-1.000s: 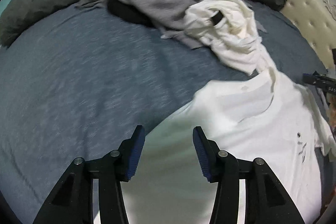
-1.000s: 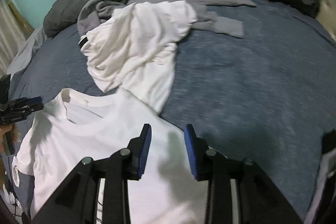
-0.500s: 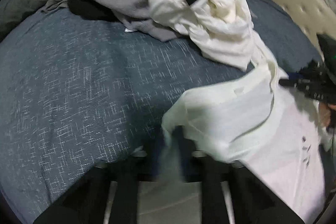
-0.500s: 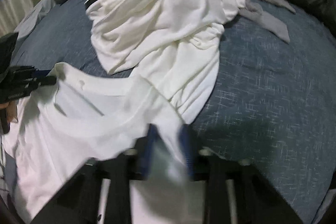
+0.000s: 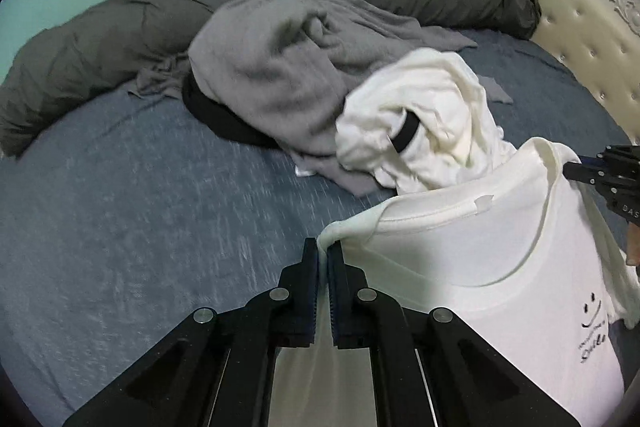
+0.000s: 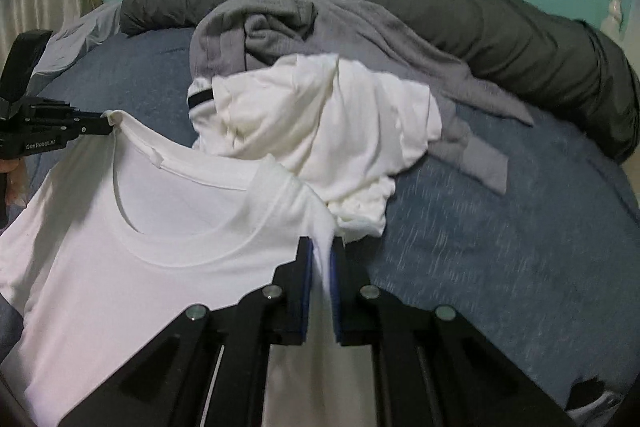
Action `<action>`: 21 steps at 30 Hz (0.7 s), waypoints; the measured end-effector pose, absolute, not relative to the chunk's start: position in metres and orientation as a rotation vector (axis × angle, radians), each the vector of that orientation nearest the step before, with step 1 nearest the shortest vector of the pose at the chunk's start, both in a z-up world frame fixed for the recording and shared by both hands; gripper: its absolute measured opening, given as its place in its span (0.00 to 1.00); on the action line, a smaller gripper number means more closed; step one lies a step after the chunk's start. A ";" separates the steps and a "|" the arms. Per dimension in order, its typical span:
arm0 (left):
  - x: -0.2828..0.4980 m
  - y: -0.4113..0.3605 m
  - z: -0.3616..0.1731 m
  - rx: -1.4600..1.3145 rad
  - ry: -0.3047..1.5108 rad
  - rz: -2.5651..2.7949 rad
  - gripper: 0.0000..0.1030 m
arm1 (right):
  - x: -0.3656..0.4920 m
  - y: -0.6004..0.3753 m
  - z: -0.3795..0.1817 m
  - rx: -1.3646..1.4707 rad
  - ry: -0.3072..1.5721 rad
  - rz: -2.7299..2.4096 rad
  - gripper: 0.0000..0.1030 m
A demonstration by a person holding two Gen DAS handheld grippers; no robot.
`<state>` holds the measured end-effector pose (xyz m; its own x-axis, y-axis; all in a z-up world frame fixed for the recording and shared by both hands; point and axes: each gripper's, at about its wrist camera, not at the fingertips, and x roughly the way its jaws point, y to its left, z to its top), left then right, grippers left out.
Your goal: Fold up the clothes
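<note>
A white T-shirt (image 5: 500, 251) with a small black print hangs stretched between both grippers above the blue bed. My left gripper (image 5: 323, 247) is shut on one shoulder of it. The same white T-shirt (image 6: 160, 251) fills the lower left of the right wrist view, where my right gripper (image 6: 320, 247) is shut on the other shoulder. Each view shows the opposite gripper pinching the far shoulder at its edge, the right gripper (image 5: 576, 165) and the left gripper (image 6: 108, 123). The collar faces the cameras.
A crumpled white garment (image 5: 420, 123) with a black band lies behind the shirt, against a grey garment (image 5: 280, 67). A rolled dark grey duvet (image 6: 440, 3) runs along the back of the blue bed sheet (image 5: 120, 207). A padded cream headboard (image 5: 592, 39) stands at the right.
Both grippers were open over the flat shirt; they have since shut on its shoulders and lifted it up off the bed.
</note>
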<state>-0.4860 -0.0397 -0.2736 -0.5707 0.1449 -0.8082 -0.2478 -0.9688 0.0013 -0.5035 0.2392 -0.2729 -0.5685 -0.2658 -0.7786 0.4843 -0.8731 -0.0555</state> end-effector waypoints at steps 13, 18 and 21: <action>-0.525 -0.037 -0.301 -1.395 0.168 2.609 0.04 | -0.539 0.228 -0.294 1.203 0.417 -2.493 0.07; -0.532 -0.037 -0.328 -1.440 0.138 2.589 0.05 | -0.551 0.223 -0.317 1.250 0.434 -2.478 0.07; -0.533 -0.039 -0.343 -1.466 0.101 2.563 0.07 | -0.556 0.224 -0.330 1.278 0.393 -2.453 0.08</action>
